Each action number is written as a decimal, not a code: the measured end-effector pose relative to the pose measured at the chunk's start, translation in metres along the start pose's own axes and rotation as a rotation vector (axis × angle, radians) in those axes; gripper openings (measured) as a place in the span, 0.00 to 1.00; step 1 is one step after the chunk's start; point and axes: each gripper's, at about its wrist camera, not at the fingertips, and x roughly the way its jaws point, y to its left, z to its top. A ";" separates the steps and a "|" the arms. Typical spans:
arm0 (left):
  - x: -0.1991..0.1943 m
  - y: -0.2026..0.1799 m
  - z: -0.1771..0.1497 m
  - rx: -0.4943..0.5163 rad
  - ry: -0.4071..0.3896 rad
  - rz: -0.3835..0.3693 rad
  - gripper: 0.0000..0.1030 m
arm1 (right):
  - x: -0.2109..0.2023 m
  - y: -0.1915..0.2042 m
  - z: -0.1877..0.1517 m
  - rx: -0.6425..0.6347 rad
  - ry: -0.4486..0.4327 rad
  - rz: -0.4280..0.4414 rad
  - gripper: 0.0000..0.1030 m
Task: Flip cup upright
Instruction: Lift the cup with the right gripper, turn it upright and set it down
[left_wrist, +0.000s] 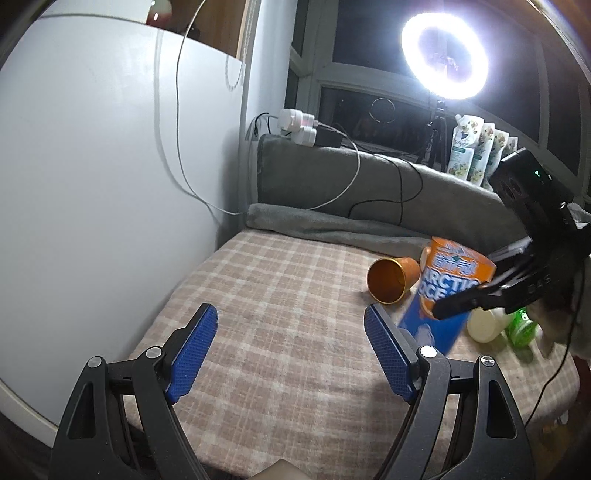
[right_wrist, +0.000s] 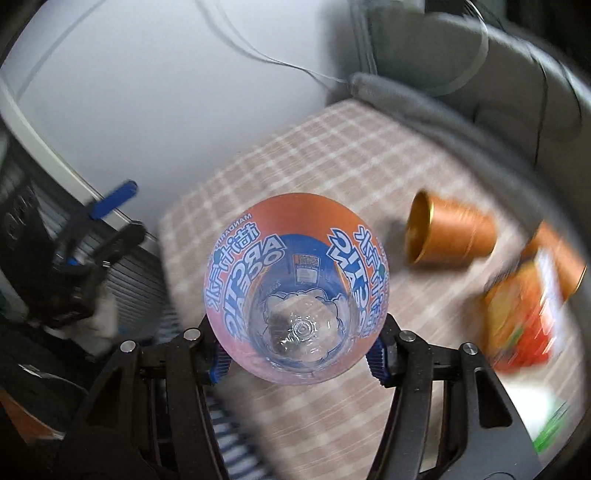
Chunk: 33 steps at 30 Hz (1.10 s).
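Note:
My right gripper (right_wrist: 297, 360) is shut on a clear plastic cup with an orange and blue "Arctic" label (right_wrist: 295, 291). The cup's open mouth faces the right wrist camera. In the left wrist view the same cup (left_wrist: 447, 295) hangs tilted above the checked cloth, gripped by the right gripper (left_wrist: 458, 304) from the right. My left gripper (left_wrist: 291, 347) is open and empty, low over the cloth, left of the cup.
An orange cup with a gold inside (left_wrist: 391, 278) lies on its side on the checked cloth (left_wrist: 277, 295); it also shows in the right wrist view (right_wrist: 450, 232). A white bottle (left_wrist: 484, 325) and a green bottle (left_wrist: 522, 326) lie at the right. A grey cushion (left_wrist: 369, 177) and cables line the back.

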 end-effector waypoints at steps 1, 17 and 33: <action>-0.002 -0.001 -0.001 0.003 -0.002 -0.002 0.79 | 0.000 -0.005 -0.007 0.064 0.010 0.056 0.59; -0.008 -0.018 -0.005 0.034 0.011 -0.053 0.79 | 0.021 -0.061 -0.058 0.436 0.032 0.148 0.61; 0.029 -0.040 -0.003 0.052 0.128 -0.168 0.79 | 0.014 -0.093 -0.061 0.571 -0.122 -0.060 0.62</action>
